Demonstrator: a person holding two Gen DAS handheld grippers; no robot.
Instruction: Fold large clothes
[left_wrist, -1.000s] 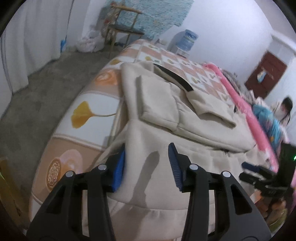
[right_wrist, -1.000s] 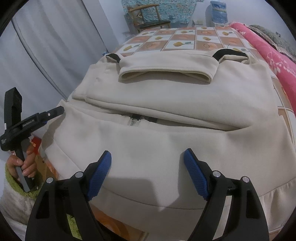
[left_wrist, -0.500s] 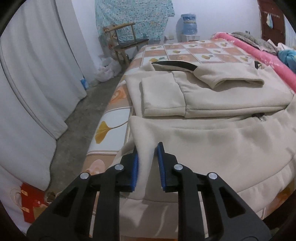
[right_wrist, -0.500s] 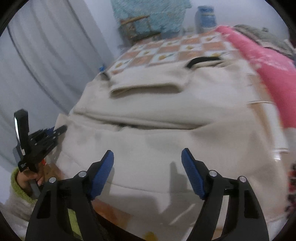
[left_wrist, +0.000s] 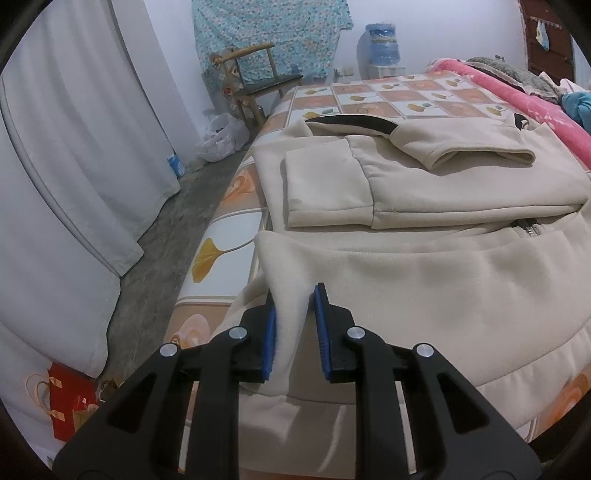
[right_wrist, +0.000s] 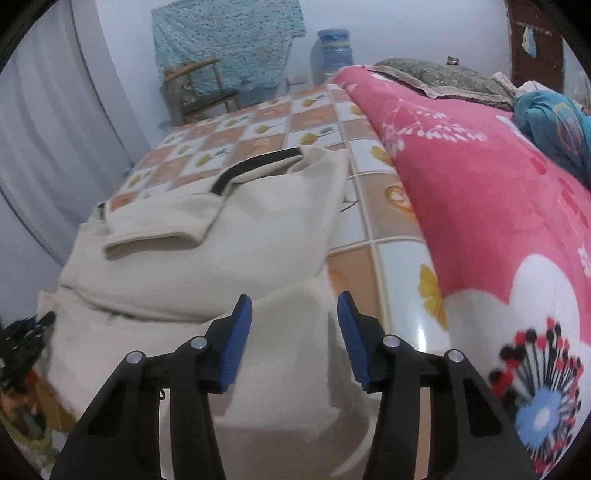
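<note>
The cream hoodie (left_wrist: 424, 280) is lying spread over the near end of the bed (left_wrist: 369, 96), its hem hanging off the near edge and its hood reaching toward the middle of the patterned sheet. The sleeves are already lying folded across the chest. The cloth is looking thick, soft and floppy, probably a fleece: fairly heavy for a garment, not slippery, not fragile, and likely sagging wherever it is not being supported. The two lower corners of the hem are looking like the best places to take hold, so that the bottom half can be lifted evenly.

The left gripper (left_wrist: 294, 325) is pinching a raised ridge of cloth at the hoodie's corner nearest the bed's left edge, with the pads pressing into it. The right gripper (right_wrist: 294, 334) is hanging over the opposite corner with its jaws closing; cloth is lying under and between them, but the pads are not yet pressing on it.

A pink blanket (right_wrist: 480, 177) is covering the bed's right side. No brand, label or legible writing is showing on the hoodie; some marks on the blanket are too blurred to read.
</note>
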